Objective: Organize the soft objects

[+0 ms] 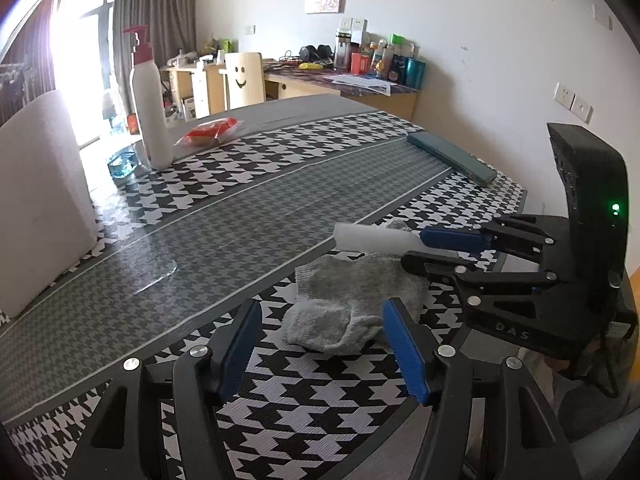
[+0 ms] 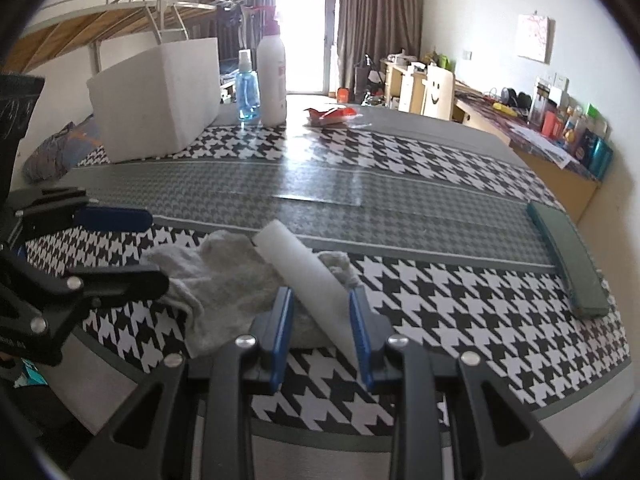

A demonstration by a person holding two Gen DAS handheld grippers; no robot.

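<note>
A crumpled grey sock [image 1: 352, 304] [image 2: 224, 276] lies on the houndstooth tablecloth [image 1: 280, 152] near the table's front edge. My left gripper [image 1: 322, 304] [image 2: 140, 248] stands open, its blue pads on either side of the sock's near end and not pressing it. My right gripper [image 2: 320, 294] [image 1: 414, 248] is shut on a white foam strip [image 2: 304, 276] [image 1: 372, 238]. The strip slants up and away over the sock, with its far end free. Part of the sock is hidden under the strip and the right fingers.
A big white foam block [image 1: 36, 208] [image 2: 156, 92], a white pump bottle [image 1: 150, 100] [image 2: 272, 76] and a blue spray bottle [image 2: 247, 88] stand at the far side. A red packet [image 1: 210, 132] lies behind them. A flat green case [image 1: 452, 156] [image 2: 568, 256] lies at the right edge.
</note>
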